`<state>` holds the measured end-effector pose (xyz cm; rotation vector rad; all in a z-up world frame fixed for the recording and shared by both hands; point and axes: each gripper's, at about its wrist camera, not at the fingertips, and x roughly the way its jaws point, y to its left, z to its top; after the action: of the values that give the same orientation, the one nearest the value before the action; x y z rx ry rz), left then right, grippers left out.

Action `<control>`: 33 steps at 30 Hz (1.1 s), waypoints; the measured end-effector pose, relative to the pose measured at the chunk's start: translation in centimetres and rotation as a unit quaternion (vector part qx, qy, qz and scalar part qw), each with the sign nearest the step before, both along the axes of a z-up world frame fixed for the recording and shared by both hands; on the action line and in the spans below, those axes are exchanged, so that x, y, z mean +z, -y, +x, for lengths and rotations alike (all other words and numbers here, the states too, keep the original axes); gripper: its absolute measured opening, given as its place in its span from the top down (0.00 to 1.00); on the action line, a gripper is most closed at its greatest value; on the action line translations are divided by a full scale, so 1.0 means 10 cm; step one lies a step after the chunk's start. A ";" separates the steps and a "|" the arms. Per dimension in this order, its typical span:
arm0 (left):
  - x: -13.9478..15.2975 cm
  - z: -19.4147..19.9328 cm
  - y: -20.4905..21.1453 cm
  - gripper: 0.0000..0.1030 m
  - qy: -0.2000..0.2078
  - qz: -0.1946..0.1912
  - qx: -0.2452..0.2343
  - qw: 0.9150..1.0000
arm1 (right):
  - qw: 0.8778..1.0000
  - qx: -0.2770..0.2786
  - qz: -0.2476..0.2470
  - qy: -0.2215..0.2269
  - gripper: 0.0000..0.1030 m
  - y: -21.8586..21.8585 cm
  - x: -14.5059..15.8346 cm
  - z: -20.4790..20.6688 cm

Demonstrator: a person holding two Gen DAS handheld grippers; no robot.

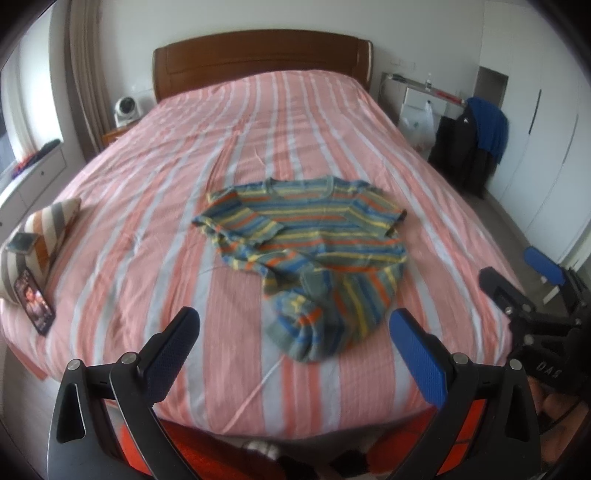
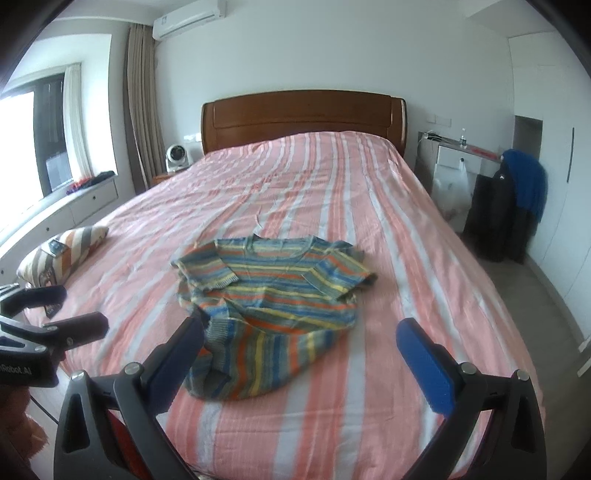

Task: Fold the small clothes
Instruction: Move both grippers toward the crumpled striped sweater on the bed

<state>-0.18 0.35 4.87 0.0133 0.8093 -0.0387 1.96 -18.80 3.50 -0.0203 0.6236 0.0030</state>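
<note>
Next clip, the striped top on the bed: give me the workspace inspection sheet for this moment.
Surface: bed with pink and white striped cover, slightly wrinkled.
Job's things: striped top lies neckline toward the headboard, lower hem bunched, one sleeve folded inward; not yet folded.
Clutter: striped pillow at the bed's left edge, small device on it; phone propped against it.
Grippers: left claw open, right claw open, both near the foot of the bed, holding nothing.
Cables: nothing seen.
Surroundings: wooden headboard, fan, curtain, air conditioner, clothes on chair, plastic bag.
</note>
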 end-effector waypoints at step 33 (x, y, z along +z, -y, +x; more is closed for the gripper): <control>-0.28 -0.30 -0.29 0.01 -0.021 -0.006 0.025 0.999 | 0.997 0.056 -0.034 -0.026 0.00 -0.12 -0.17 -0.46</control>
<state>-3.22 3.20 2.04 -0.0183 0.8513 0.0036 -2.63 -17.57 1.84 -0.1213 0.6732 0.0920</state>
